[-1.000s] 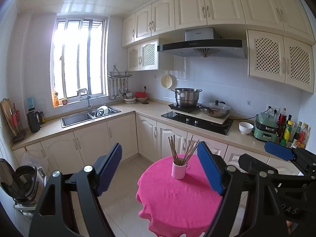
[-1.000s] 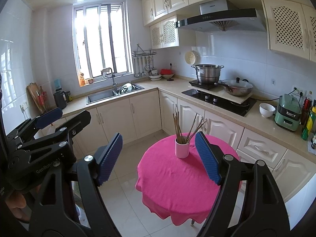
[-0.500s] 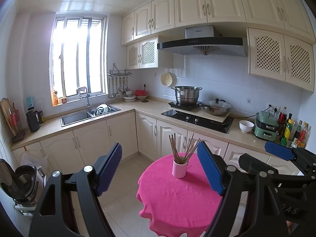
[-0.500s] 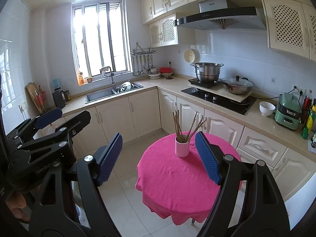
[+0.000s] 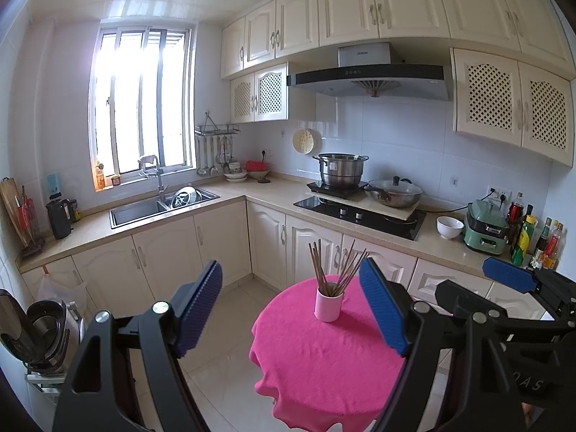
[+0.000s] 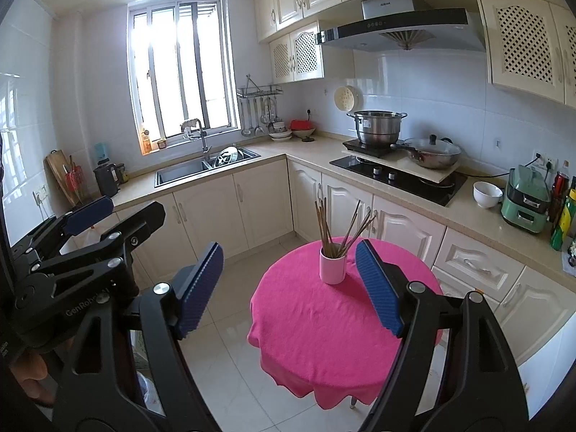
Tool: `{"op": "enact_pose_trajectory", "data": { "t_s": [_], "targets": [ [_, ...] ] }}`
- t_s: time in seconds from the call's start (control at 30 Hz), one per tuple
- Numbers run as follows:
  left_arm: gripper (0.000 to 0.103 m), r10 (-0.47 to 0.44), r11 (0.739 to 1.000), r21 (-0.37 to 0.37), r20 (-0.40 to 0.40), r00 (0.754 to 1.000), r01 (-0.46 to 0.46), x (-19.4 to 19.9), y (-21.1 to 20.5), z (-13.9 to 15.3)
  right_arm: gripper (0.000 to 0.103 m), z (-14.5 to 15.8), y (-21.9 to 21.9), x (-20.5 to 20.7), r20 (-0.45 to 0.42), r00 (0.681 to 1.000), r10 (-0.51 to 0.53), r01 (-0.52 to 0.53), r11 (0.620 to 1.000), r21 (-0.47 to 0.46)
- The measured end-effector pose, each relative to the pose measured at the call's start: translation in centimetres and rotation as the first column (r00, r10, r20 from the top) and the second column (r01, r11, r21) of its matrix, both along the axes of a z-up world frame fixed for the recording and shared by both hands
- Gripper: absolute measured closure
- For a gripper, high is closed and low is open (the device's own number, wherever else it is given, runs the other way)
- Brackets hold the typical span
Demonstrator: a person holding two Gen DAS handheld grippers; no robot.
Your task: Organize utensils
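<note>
Left cam: my left gripper [image 5: 291,309] is wide open on nothing, and barely anything's changed from a second ago. The chopsticks [image 5: 333,267] stand in the pink cup [image 5: 328,305] on the pink-clothed table [image 5: 324,360].

Right cam: my right gripper [image 6: 289,288] is open too, and only here a hand [image 6: 30,378] shows.

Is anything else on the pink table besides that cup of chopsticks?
No, the cup of chopsticks stands alone on the pink table.
</note>
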State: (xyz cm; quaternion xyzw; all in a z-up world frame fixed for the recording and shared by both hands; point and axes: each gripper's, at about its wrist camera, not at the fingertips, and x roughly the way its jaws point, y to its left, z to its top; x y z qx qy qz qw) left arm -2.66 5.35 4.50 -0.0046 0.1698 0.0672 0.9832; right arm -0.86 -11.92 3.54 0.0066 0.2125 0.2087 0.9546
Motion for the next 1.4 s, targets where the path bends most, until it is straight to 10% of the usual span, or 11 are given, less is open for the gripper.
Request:
{"op": "enact_pose_trajectory", "data": {
  "t_s": [1.4],
  "targets": [
    [0.026,-0.011,1.0,0.007,-0.041,0.999,0.012,1.9,2.0,-1.6,0.027,-2.0,1.7,1.0,-0.046,0.999,-0.014,0.015,1.0,0.009]
  ]
}}
